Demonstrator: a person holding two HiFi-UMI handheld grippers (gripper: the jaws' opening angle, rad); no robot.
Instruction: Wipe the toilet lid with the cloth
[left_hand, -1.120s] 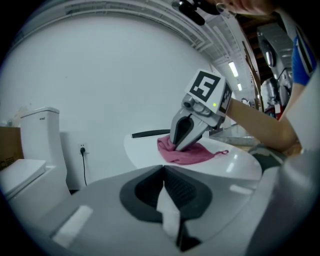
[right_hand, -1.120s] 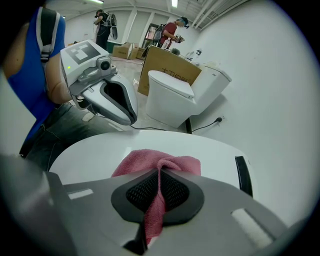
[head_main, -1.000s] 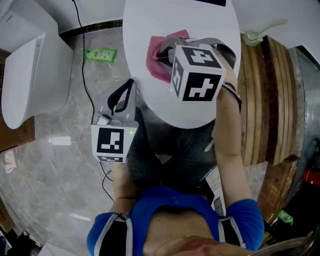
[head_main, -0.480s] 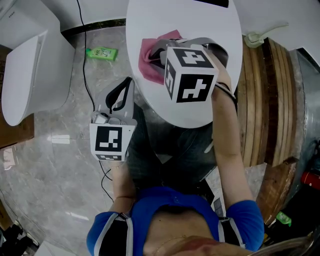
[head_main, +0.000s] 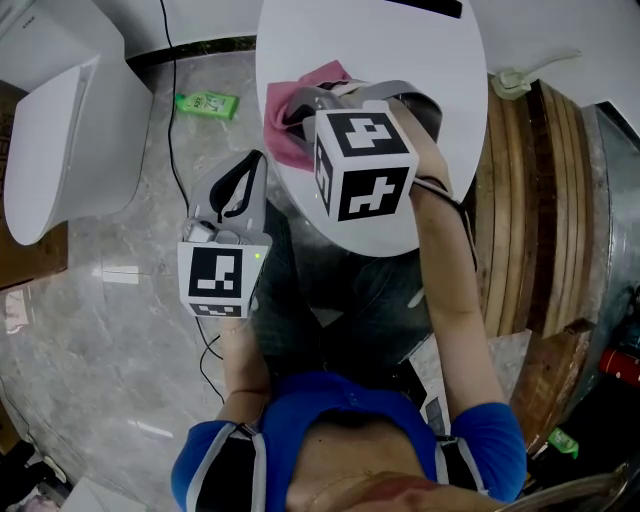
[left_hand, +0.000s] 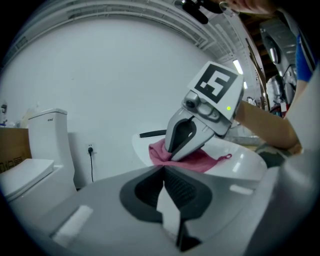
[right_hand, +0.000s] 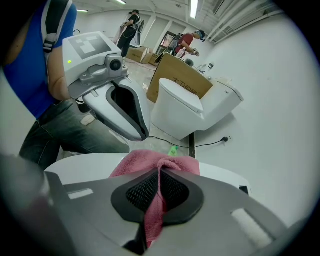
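As the right hand-held gripper, clenching the cloth, has slid left over the toilet lid, the left hand-held gripper stays closed.

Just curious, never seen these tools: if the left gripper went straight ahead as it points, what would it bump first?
Likely the pink cloth and the right gripper clamped on it, atop the toilet lid; depth is unclear, so the lid's rim might come first.
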